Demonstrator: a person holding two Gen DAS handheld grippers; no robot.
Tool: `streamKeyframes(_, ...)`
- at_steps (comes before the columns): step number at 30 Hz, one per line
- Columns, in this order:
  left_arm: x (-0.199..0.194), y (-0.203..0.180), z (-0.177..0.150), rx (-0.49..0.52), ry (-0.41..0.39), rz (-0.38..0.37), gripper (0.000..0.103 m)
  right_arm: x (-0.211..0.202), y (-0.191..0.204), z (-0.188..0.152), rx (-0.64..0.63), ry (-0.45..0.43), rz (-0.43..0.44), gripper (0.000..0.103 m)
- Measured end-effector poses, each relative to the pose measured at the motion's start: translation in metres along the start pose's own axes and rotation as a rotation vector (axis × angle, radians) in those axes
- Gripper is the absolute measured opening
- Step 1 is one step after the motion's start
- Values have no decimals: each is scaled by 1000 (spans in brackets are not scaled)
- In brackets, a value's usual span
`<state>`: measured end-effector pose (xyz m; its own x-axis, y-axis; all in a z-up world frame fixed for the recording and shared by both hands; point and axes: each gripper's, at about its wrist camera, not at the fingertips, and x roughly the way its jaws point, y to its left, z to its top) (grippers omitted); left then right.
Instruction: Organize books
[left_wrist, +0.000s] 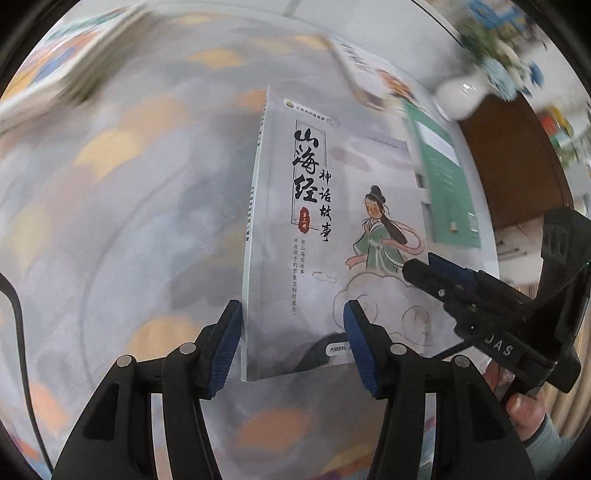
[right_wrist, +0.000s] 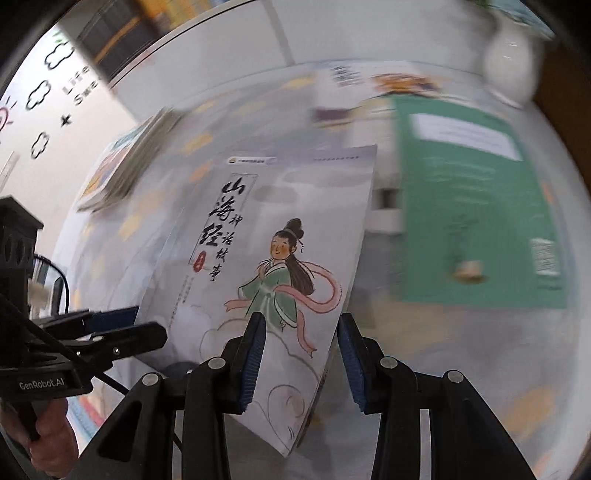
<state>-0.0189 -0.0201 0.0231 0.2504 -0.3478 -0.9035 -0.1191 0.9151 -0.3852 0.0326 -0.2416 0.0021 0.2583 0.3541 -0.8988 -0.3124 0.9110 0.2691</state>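
A grey book (left_wrist: 332, 229) with black Chinese title lettering and a drawn figure in a green robe hangs above the table, sharp against a blurred background. My left gripper (left_wrist: 291, 314) is shut on its lower spine corner: one pad on the spine side, the other on the cover. My right gripper (right_wrist: 299, 325) is shut on the book (right_wrist: 280, 236) at its lower right edge, where the pages bend. In the left wrist view the right gripper (left_wrist: 417, 266) reaches the cover from the right. The left gripper (right_wrist: 147, 328) shows at the book's left edge in the right wrist view.
A green book (right_wrist: 472, 221) lies flat on the grey, orange-patched cloth (left_wrist: 110, 221), with another light book (right_wrist: 369, 81) behind it. A stack of books (right_wrist: 125, 170) sits at the far left. A white vase (right_wrist: 509, 62) stands at the back right. A person's hand (left_wrist: 524, 410) holds the right gripper.
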Motion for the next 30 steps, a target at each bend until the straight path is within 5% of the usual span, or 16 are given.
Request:
streamKeyframes(6, -8, 36, -20, -32, -10, 41, 48, 1, 15, -21, 75, 31, 58, 35)
streamKeyframes(8, -5, 41, -24, -7, -4, 31, 47, -1, 11, -39, 101, 42, 25, 31)
streamKeyframes(13, -3, 36, -20, 29, 8, -49, 48, 8, 20, -59, 156, 59, 97, 24)
streamKeyframes(15, -14, 42, -19, -7, 0, -149, 48, 6, 22, -60, 171, 43, 72, 24)
streamKeyframes(17, -31, 56, -15, -83, -19, -354, 48, 3, 15, -63, 227, 31, 99, 24)
streamKeyframes(19, -36, 63, -10, -136, -11, -463, 48, 0, 9, -69, 279, 22, 137, 24)
streamKeyframes(21, -31, 62, -7, -121, 9, -449, 46, -1, 7, -73, 311, 17, 144, 23)
streamKeyframes(26, 1, 44, -5, -64, 69, -343, 12, -5, 12, -81, 326, -4, 107, 24)
streamKeyframes(30, 15, 36, -7, -63, 89, -359, 12, -3, 10, -82, 352, -13, 106, 24)
